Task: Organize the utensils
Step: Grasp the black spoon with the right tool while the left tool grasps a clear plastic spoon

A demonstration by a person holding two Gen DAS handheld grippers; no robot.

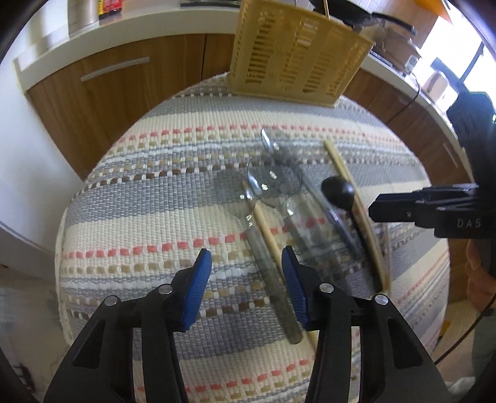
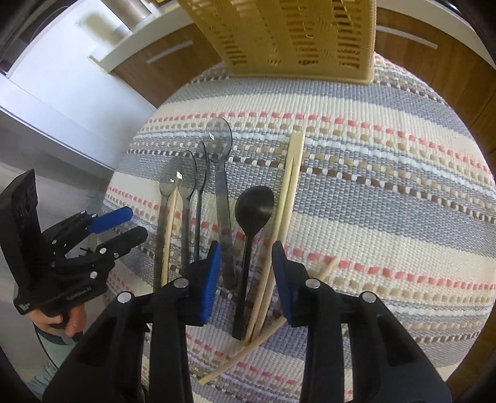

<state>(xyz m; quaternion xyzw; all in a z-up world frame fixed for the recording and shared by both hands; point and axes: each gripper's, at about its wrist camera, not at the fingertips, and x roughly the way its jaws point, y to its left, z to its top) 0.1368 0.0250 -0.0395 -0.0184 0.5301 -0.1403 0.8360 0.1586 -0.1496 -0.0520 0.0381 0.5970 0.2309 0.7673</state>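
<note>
Several clear grey plastic spoons, a black spoon and pale wooden chopsticks lie side by side on a striped woven mat. A tan slotted utensil basket stands at the mat's far edge. My left gripper is open over a clear spoon's handle and a chopstick. My right gripper is open with the black spoon's handle and chopsticks seen between its blue pads.
Wooden cabinet fronts under a white counter run behind the mat. A dark pan sits on the counter at the back right. A hand holds the left gripper at the mat's left edge.
</note>
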